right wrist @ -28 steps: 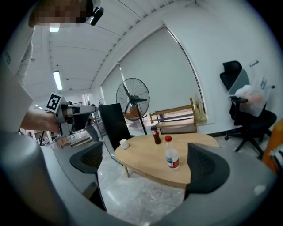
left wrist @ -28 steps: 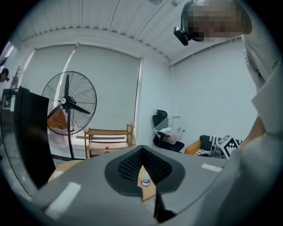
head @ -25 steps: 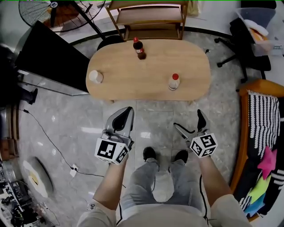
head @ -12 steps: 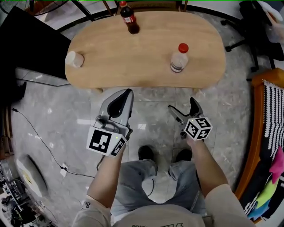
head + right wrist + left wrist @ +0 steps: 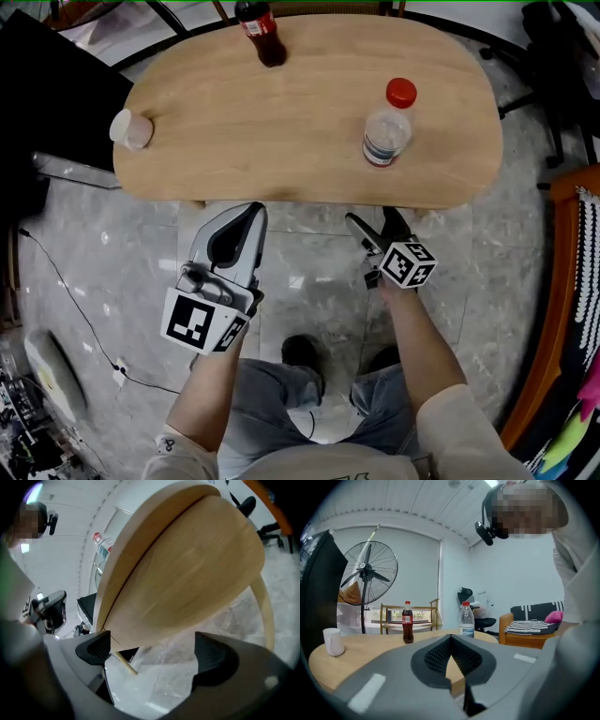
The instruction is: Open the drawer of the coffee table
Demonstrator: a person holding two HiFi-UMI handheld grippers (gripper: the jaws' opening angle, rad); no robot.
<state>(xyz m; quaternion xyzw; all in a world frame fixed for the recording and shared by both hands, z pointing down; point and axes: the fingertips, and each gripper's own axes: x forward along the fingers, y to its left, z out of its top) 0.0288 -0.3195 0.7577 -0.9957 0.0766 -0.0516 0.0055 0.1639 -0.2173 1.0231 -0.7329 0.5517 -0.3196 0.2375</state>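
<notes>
The oval wooden coffee table (image 5: 300,141) fills the top of the head view. On it stand a cola bottle (image 5: 258,28), a water bottle (image 5: 387,127) and a white cup (image 5: 131,128). No drawer front can be made out in any view. My left gripper (image 5: 251,212) hangs just before the table's near edge with its jaws shut on nothing; its own view looks across the tabletop (image 5: 370,653). My right gripper (image 5: 371,218) is open just below the near edge, and its view shows the table's underside (image 5: 187,573) and a leg (image 5: 266,616).
A black panel (image 5: 47,84) stands left of the table. An orange-framed sofa (image 5: 562,281) lines the right side, with an office chair (image 5: 562,66) behind it. A cable (image 5: 66,300) runs over the marble floor. The person's feet (image 5: 300,352) stand close below the grippers.
The view has closed in on the table. Both grippers have moved forward to its near edge, and the right one now sits lower, under the rim.
</notes>
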